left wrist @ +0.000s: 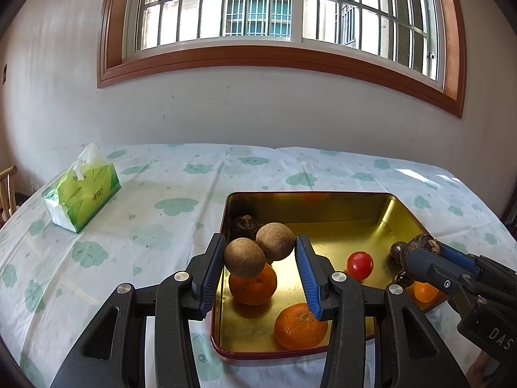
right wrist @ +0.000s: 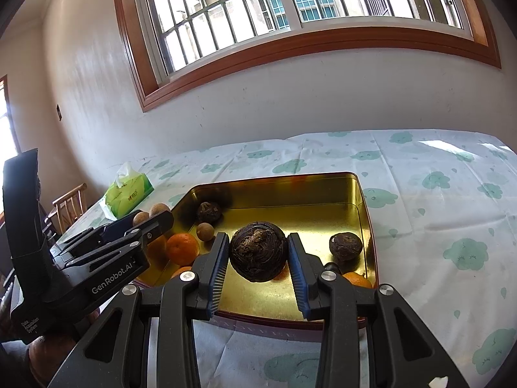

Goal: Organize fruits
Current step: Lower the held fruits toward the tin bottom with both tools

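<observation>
Gold tin (left wrist: 339,207): left gripper (left wrist: 260,257) is clamping two longans (left wrist: 258,253), right gripper (right wrist: 257,258) is clamping a dark water chestnut (right wrist: 258,252); next, lowering and releasing.

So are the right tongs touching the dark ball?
Touching. The right wrist view shows both pads pressed on the dark ball, which hangs above the tin.

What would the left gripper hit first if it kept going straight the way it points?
Probably the dark fruit in the tin's far left corner; the left gripper, holding two brown fruits, aims that way, though depth is unclear.
</observation>
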